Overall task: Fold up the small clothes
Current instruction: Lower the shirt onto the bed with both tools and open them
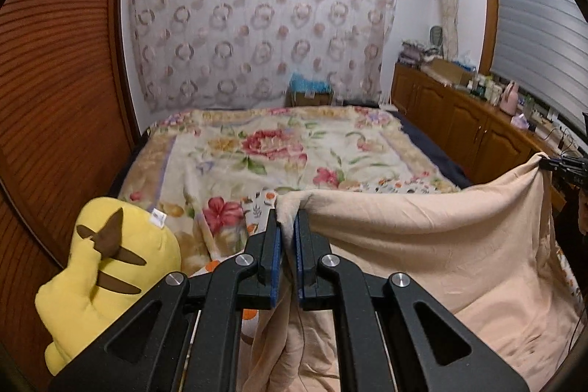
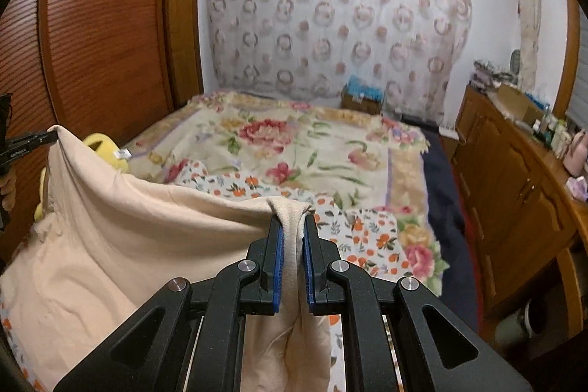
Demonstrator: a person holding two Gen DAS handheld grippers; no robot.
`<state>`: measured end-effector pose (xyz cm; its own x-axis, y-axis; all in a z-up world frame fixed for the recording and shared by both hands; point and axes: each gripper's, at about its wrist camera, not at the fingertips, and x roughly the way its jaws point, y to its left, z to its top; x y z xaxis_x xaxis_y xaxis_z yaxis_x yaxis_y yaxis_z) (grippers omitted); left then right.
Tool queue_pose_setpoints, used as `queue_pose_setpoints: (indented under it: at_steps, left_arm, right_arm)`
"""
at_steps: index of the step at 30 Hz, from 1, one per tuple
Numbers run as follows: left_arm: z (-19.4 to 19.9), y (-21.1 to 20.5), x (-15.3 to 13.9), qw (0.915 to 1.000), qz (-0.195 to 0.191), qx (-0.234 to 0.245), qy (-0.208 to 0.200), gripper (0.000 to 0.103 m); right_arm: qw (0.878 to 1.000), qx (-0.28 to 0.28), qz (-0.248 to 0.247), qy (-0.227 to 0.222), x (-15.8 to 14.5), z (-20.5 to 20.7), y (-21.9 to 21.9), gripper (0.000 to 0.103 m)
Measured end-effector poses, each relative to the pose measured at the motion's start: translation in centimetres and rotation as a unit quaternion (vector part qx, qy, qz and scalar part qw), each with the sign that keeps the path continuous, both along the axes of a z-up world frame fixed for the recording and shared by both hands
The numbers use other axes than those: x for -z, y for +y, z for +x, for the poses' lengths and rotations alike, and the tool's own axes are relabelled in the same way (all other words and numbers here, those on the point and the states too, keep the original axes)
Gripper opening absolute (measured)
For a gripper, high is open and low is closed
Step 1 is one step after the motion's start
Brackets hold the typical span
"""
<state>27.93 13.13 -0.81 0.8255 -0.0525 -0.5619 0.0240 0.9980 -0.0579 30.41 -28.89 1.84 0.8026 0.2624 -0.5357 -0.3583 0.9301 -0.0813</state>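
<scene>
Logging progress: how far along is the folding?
Done: no finished fold visible. In hand: the left gripper and right gripper each pinch a top corner of the peach cotton garment, stretched above the floral blanket. Left: laying down and folding it.

The peach-coloured soft cloth garment (image 1: 422, 245) hides the near part of the bed's floral blanket (image 1: 235, 149) and runs off the lower edge in both views. The small bottles on the long wooden sideboard (image 1: 459, 112) are too small to identify. The yellow plush toy (image 2: 103, 149) is mostly hidden in the right wrist view.
</scene>
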Motion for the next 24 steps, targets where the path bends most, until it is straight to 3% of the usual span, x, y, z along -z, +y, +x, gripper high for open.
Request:
queue_pose_setpoints:
  at_steps: [3,10,11,12,15,17,21,24]
  left_arm:
    - [1.2,-0.1,1.0,0.9999,-0.002,0.006,0.013,0.007]
    - [3.3,-0.1,1.9,0.9994,0.011,0.013,0.032,0.011]
    - [3.2,-0.1,1.9,0.9994,0.012,0.014,0.03,0.015]
    - [3.2,-0.1,1.8,0.9994,0.009,0.019,0.028,0.025]
    - [2.6,-0.1,1.8,0.999,0.002,0.031,0.031,0.065]
    - [1.5,-0.3,1.8,0.999,0.002,0.035,0.028,0.082]
    - [-0.7,-0.3,2.2,0.9985,0.004,0.036,0.04,0.082]
    - [-2.7,-0.6,2.9,0.998,0.004,0.033,0.054,0.082]
  right_arm:
    - [1.0,0.003,-0.003,0.018,-0.2,3.0,0.4,0.01]
    - [0.999,0.018,-0.004,0.046,-1.2,3.8,1.3,0.01]
    - [0.999,0.021,-0.002,0.047,-0.8,3.6,1.2,0.011]
    - [0.998,0.026,-0.002,0.049,-0.7,3.5,1.2,0.018]
    - [0.998,0.044,-0.012,0.05,-0.9,3.4,1.6,0.02]
    - [0.998,0.049,-0.011,0.046,-1.2,2.7,1.7,0.027]
    - [0.998,0.054,-0.003,0.038,-1.6,0.4,1.7,0.055]
    - [0.998,0.047,0.004,0.042,-1.1,-2.3,1.6,0.059]
